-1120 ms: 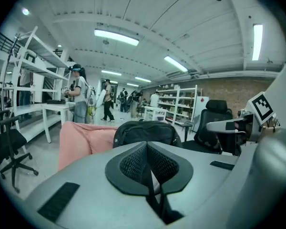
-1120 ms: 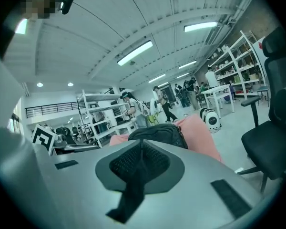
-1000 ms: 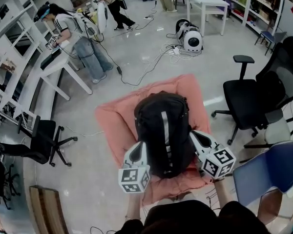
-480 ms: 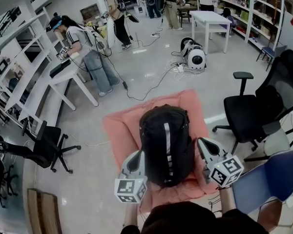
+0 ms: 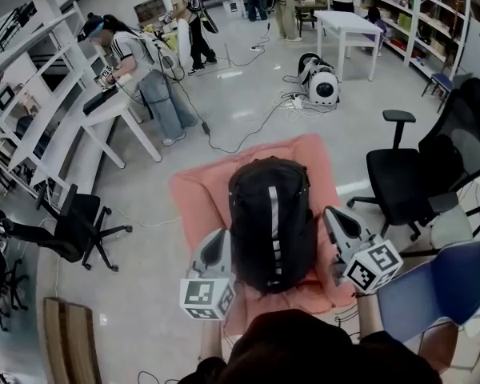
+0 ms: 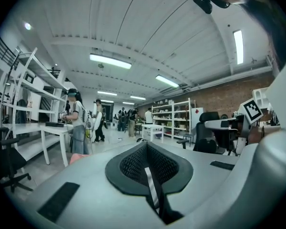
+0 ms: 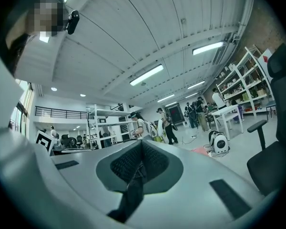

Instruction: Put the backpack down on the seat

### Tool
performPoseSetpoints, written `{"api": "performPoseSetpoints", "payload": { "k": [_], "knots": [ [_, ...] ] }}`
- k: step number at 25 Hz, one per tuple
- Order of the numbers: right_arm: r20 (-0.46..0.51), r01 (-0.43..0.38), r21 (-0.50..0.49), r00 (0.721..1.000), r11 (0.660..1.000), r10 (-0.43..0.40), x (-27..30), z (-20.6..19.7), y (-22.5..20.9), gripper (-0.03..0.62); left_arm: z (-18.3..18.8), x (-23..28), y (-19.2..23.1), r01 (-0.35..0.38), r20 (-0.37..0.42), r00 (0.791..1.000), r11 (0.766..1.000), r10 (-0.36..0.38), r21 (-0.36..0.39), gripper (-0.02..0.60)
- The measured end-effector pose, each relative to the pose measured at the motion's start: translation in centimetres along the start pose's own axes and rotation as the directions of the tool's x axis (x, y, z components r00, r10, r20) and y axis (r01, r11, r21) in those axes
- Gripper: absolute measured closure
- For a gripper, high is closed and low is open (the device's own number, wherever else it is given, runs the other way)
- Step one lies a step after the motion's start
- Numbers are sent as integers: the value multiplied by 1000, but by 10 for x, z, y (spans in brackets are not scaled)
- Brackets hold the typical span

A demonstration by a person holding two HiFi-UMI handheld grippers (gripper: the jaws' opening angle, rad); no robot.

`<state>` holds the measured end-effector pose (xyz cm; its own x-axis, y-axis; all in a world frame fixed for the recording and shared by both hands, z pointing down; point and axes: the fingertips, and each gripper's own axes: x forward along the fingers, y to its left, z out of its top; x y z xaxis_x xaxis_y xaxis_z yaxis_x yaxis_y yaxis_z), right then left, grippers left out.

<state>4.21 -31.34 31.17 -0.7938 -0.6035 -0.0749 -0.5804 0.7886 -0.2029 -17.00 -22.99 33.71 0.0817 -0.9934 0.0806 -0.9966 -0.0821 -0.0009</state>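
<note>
Head view first: the black backpack (image 5: 270, 222) is lying lengthwise over the pink seat (image 5: 196, 202), top end pointing away, with a pale stripe down its middle. Pink shows all round it. The left claw (image 5: 218, 238) is tucked right against the near-left side of the bag and the right claw (image 5: 334, 218) against the near-right side. Can't tell from up here whether the bag's full weight is on the cushion. A black office chair (image 5: 408, 174) stands to the right, a blue chair (image 5: 432, 290) near right, and a person (image 5: 144, 70) stands at a white desk far left.

Left gripper view: the left claw (image 6: 148, 149) is closed, its two jaws pinched together on a striped strap (image 6: 152, 190), black with a pale line running down it. The other gripper's marker cube (image 6: 251, 109) shows off to the right.

Right gripper view: same deal, the right claw (image 7: 142, 149) is closed tight on a plain black strap (image 7: 131, 194) that hangs out towards the camera. A marker cube (image 7: 44, 140) sits at the left, and shelving and people are far off behind.
</note>
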Motion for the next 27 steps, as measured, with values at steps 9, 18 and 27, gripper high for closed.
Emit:
{"api": "performPoseSetpoints", "payload": {
  "k": [9, 18, 27],
  "knots": [
    [0, 24, -29, 1000, 999, -24, -2, -1, -7, 582, -1, -7, 9, -36, -12, 999, 999, 36, 16, 568],
    [-13, 63, -37, 998, 997, -64, -8, -11, -14, 582, -8, -10, 9, -45, -38, 998, 999, 46, 24, 568],
    [-8, 81, -29, 997, 996, -81, -12, -13, -21, 582, -13, -8, 4, -48, -50, 998, 998, 49, 26, 568]
  ]
}}
